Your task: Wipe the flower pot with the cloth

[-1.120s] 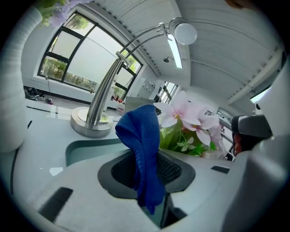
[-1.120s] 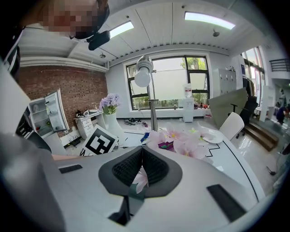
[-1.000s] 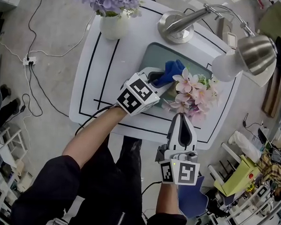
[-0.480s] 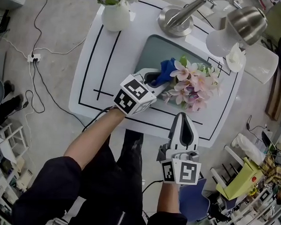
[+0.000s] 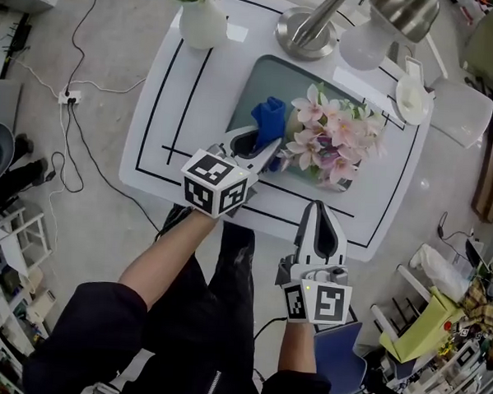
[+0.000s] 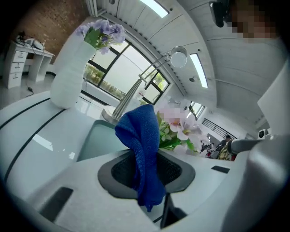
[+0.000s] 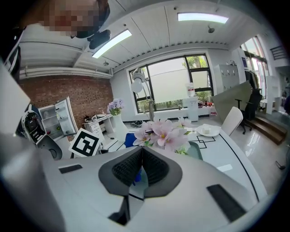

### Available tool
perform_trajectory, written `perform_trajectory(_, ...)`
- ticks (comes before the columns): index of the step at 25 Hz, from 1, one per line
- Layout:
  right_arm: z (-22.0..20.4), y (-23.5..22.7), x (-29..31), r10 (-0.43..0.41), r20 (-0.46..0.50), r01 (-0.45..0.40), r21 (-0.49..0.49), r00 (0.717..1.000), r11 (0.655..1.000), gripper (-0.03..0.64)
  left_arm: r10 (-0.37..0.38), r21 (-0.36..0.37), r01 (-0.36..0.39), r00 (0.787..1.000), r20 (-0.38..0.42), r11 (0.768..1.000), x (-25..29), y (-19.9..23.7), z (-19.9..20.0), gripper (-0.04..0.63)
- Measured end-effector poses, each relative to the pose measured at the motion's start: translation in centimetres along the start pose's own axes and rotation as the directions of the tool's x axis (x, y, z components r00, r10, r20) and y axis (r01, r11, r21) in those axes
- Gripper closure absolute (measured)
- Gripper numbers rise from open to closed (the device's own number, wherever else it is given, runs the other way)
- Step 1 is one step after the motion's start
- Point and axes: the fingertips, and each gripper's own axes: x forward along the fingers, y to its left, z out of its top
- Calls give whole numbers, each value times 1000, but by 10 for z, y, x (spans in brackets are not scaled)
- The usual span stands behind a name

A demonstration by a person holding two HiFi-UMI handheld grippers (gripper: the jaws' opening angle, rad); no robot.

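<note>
The blue cloth [image 6: 138,136] is pinched between the jaws of the left gripper [image 5: 261,147], with most of it standing up and out beyond the pads and a short tail hanging below them. In the head view the cloth is held just to the left of the flower pot [image 5: 294,120], which stands on a grey-green panel set into the white table [image 5: 165,105]. Contact between cloth and pot cannot be confirmed. Most of the pot is hidden under its pink flowers [image 5: 328,139], and only a tan sliver is seen beside the cloth. The right gripper [image 5: 316,208] is held at the near edge of the table, near the pot but apart from it, with its jaws pressed together on nothing. The task is judged to be at an early stage: the cloth has been taken up and brought to the pot's left side. No cleaned surface can be made out, and the near, right and far sides appear to be left to wipe.
</note>
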Motion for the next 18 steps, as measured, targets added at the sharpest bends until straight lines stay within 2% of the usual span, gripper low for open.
perform_trajectory(7,5,-17,-8,40,11,-40,-9,999,999,609,68,4,-68,997,-30,998,16,-16,-25,485)
perform_trajectory(11,3,-29,-13,70,8,-70,-8,998,998,609,77,-18,-78,995,-64,997,23,-31,-42,485)
perform_trajectory(18,0,-43,-17,104,3,-104,-5,995,995,609,83,-23,-85,994,-72,996,32,-50,-58,485)
